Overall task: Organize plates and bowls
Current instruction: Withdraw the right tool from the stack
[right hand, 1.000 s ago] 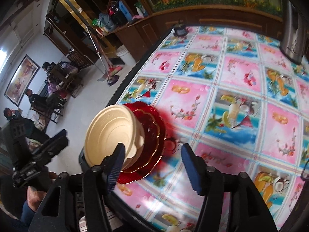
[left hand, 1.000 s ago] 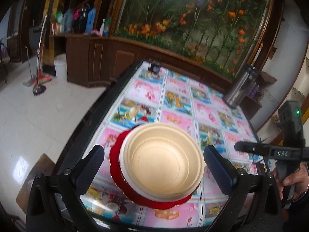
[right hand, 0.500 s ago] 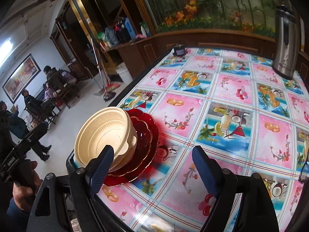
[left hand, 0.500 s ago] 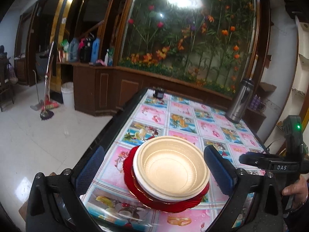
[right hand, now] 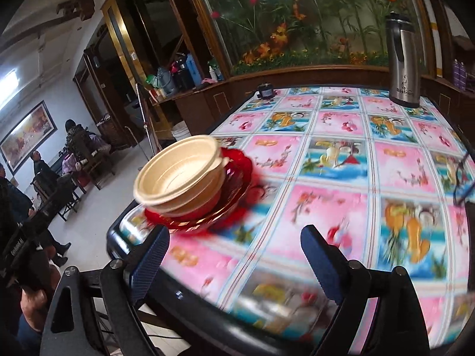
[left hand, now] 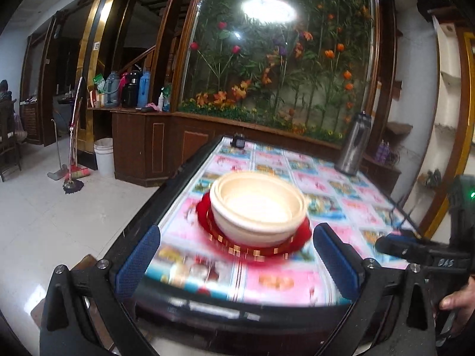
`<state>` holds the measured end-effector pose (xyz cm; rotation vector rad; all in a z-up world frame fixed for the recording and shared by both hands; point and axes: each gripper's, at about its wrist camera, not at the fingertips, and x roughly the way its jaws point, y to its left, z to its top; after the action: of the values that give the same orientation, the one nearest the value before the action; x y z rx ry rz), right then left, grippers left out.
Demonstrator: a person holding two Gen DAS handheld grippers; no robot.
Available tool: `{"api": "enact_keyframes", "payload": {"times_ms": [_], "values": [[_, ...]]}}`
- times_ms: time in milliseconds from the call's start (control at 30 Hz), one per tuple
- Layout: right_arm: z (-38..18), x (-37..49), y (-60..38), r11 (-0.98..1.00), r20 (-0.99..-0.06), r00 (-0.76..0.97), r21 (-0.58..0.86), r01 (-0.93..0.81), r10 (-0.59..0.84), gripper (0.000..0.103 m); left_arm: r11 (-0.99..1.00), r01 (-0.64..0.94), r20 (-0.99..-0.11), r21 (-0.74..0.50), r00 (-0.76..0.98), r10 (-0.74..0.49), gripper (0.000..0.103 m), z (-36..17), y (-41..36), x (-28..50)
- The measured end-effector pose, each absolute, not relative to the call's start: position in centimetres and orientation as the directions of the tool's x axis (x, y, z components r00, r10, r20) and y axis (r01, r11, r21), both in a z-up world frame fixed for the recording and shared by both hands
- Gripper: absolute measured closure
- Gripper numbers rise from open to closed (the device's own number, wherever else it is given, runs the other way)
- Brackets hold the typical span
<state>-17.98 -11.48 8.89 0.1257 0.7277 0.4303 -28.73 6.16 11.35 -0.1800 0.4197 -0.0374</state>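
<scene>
The bowls [left hand: 257, 204] sit nested, one in the other, on the plates [left hand: 255, 237]; the plates lie on the table [left hand: 350, 213], left of centre in the right wrist view and near its lower-left corner; a flask [right hand: 403, 62] stands at the upper right, on the table's far side; a small device [right hand: 265, 90] sits on the far edge, upper centre; cabinets [left hand: 154, 145] stand behind the table.

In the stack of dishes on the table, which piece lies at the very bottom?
The red scalloped glass plate lies lowest, directly on the tablecloth; the cream plastic bowls sit nested upon it.
</scene>
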Motion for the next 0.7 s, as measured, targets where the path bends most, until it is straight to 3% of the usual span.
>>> {"api": "enact_keyframes", "payload": {"times_ms": [267, 367, 567, 700], "values": [[8.2, -22.7, -10.2, 0.904, -0.633, 0.646, 0.265, -0.336, 0.426, 0.008, 0.976, 0.061, -0.445, -0.208, 0.883, -0.150, 0.000, 9.2, 4.0, -30.7], [8.8, -23.8, -10.5, 0.904, -0.634, 0.646, 0.257, -0.343, 0.425, 0.008, 0.978, 0.072, -0.426, -0.197, 0.892, -0.152, 0.000, 9.6, 3.2, -30.7], [9.3, -24.4, -12.0, 0.905, -0.626, 0.656, 0.251, -0.343, 0.422, 0.008, 0.984, 0.066, -0.475, -0.166, 0.869, -0.138, 0.000, 9.0, 2.5, -29.6], [8.8, -22.5, -13.4, 0.877, -0.643, 0.597, 0.337, -0.341, 0.480, 0.008, 0.966, 0.067, -0.531, -0.250, 0.825, -0.194, 0.000, 9.1, 5.3, -27.5]]}}
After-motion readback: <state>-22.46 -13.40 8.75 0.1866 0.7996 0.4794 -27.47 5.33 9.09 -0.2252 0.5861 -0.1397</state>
